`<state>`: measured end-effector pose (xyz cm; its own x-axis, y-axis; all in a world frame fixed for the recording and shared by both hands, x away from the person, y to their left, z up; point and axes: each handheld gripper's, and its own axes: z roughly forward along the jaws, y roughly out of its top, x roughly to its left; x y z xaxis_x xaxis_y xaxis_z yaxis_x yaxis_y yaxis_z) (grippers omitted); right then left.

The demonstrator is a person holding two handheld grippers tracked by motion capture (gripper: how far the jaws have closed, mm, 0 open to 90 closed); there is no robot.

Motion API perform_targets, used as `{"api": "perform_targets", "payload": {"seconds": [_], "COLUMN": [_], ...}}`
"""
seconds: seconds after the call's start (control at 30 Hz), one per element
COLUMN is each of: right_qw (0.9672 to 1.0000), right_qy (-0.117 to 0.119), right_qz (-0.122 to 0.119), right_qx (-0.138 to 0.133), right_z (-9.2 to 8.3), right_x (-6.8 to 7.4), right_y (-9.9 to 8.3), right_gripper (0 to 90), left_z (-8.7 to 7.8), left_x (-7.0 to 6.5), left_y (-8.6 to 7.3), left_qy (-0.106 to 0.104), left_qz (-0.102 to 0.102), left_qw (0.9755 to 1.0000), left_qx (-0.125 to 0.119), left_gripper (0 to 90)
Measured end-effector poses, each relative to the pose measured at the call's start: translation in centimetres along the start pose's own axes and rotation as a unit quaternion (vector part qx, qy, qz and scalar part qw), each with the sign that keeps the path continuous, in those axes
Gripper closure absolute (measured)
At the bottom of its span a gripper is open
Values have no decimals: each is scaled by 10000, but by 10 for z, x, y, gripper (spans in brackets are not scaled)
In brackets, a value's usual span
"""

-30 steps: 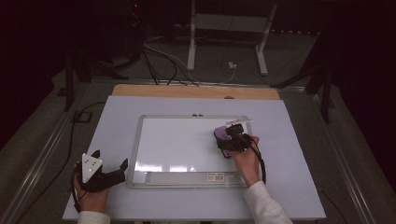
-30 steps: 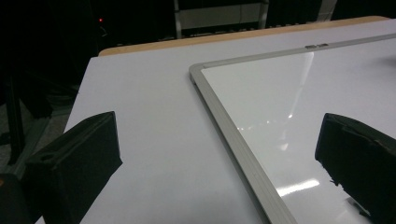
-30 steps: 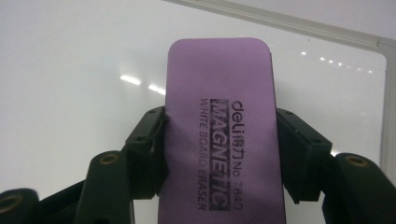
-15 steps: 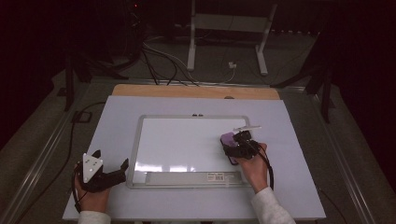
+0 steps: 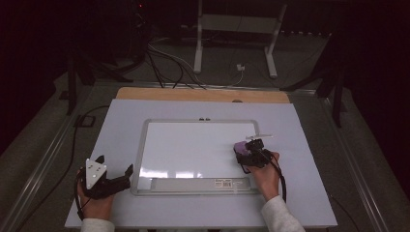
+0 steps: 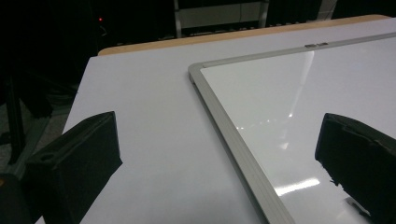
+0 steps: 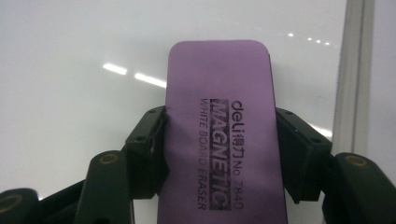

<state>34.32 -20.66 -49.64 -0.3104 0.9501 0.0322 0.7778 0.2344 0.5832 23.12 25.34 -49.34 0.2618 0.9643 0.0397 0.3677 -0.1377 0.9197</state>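
Note:
A whiteboard point(image 5: 193, 145) with a silver frame lies flat in the middle of the white table point(image 5: 309, 145). My right gripper point(image 5: 247, 152) is shut on a purple whiteboard eraser point(image 5: 240, 147), held over the board's right side near its frame. In the right gripper view the eraser point(image 7: 222, 135) sits clamped between both jaws, label up, with the board's right frame point(image 7: 352, 74) beside it. My left gripper point(image 5: 118, 178) rests open at the board's lower left corner, nothing between its jaws. In the left gripper view the board's frame point(image 6: 233, 135) runs between the spread jaws.
A wooden strip point(image 5: 203, 94) edges the table's far side. Cables point(image 5: 164, 58) and a metal stand point(image 5: 237, 34) lie on the dark floor beyond. A label strip point(image 5: 193, 183) runs along the board's near edge.
My right gripper has moved with the eraser toward the near side of the board, down its right side. The left gripper has stayed put.

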Motion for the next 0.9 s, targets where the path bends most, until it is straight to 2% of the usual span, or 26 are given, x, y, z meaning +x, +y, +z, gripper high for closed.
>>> {"api": "perform_targets", "payload": {"seconds": [0.17,0.3,0.33,0.37,0.4,0.43,0.47,0.53,0.63,0.73,0.8,0.9], "right_qw": [10000,9987,9967,9967,9953,9929,9929,9907,9899,9913,9915,9921], "right_qy": [77,16,-23,-23,-56,-99,-99,-196,-233,-155,-122,-211], "right_qz": [-48,-268,-549,-549,-705,-969,-969,-1242,-1270,-1198,-1194,-1149], "right_qx": [-41,-425,-605,-605,-663,-683,-683,-522,-580,-524,-502,-457], "right_z": [0,-13,-22,-22,-25,-29,-29,-25,-24,-25,-24,-24], "right_x": [-2,2,8,8,10,16,16,20,19,16,14,10], "right_y": [0,-2,-4,-4,-6,-11,-11,-19,-22,-19,-18,-16], "right_gripper": [382,317,317,317,320,337,337,343,371,374,361,315], "left_z": [-1,0,0,0,0,0,0,0,0,0,0,0], "left_x": [0,0,0,0,-1,-1,-1,-1,-1,-1,-1,-1], "left_y": [0,0,0,0,0,0,0,0,0,0,0,0], "left_qy": [-1,5,3,2,4,5,5,6,12,12,14,13], "left_qz": [-4,2,5,8,8,6,4,15,17,10,6,4], "left_qw": [10000,10000,10000,10000,10000,10000,10000,10000,10000,10000,10000,10000], "left_qx": [-15,2,3,1,-7,-10,-5,6,-2,4,-5,-4], "left_gripper": [8,8,8,8,8,8,8,8,8,8,8,8]}}
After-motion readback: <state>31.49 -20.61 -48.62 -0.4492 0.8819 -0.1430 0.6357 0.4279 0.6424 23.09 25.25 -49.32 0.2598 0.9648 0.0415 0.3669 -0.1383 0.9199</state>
